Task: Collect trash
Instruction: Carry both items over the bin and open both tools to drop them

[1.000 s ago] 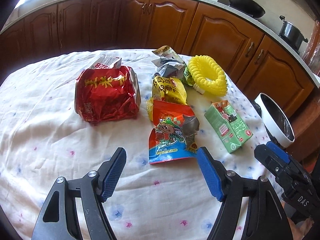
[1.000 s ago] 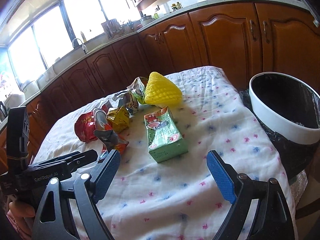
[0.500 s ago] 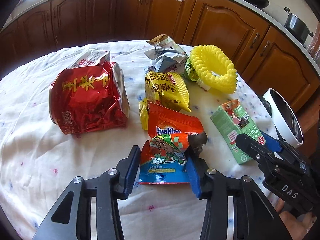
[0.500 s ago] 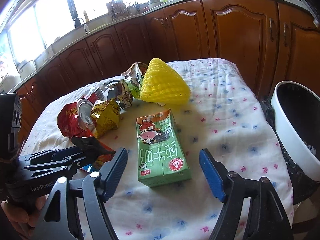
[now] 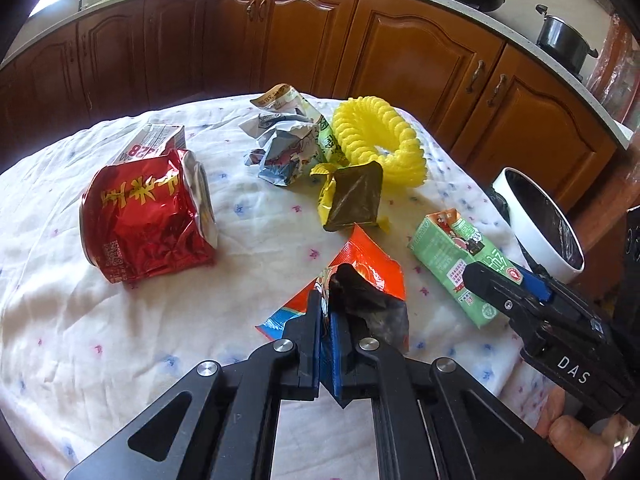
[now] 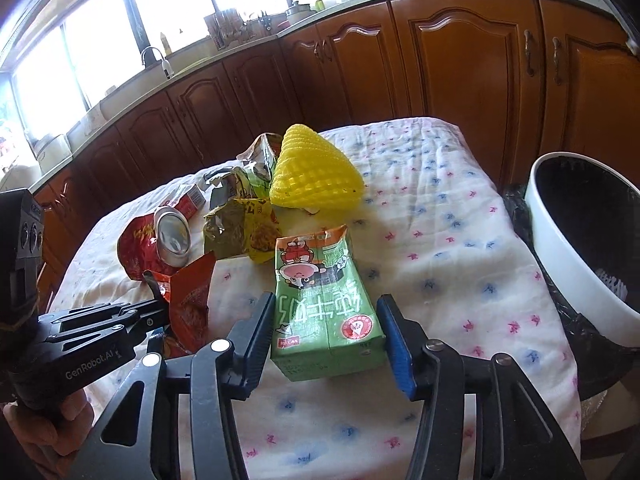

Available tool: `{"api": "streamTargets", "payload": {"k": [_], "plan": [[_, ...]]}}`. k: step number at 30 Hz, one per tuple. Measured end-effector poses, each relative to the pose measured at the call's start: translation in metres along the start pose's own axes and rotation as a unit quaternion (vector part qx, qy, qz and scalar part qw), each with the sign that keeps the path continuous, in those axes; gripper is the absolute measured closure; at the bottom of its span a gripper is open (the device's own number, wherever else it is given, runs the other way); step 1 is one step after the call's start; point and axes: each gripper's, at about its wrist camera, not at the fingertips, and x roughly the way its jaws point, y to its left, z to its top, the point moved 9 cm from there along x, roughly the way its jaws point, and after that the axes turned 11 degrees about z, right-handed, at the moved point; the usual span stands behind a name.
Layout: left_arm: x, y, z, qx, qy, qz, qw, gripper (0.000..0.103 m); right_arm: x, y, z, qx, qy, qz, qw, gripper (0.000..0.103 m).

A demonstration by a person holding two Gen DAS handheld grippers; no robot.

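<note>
My left gripper is shut on the orange snack wrapper and holds it lifted off the cloth; the wrapper also shows in the right wrist view. My right gripper is open, its jaws on either side of the near end of the green drink carton, which lies flat on the table. The carton also shows in the left wrist view. A crushed red can, a yellow wrapper, crumpled packets and a yellow foam ring lie on the cloth.
A white bin with a black liner stands off the table's right edge, also in the left wrist view. The table has a white spotted cloth. Brown kitchen cabinets run behind it.
My left gripper closed on the orange wrapper and lifted it. My right gripper moved forward and now straddles the green carton, with its jaws narrower than before.
</note>
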Motion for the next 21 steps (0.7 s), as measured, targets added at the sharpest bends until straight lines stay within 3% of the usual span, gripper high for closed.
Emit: {"api": "streamTargets", "payload": {"k": [21], "plan": [[-0.037,-0.087,0.014,0.069,-0.033,-0.063,0.9951,0.1,-0.101,-0.042,0.011,0.035,-0.092,-0.05,0.994,0.052]]}}
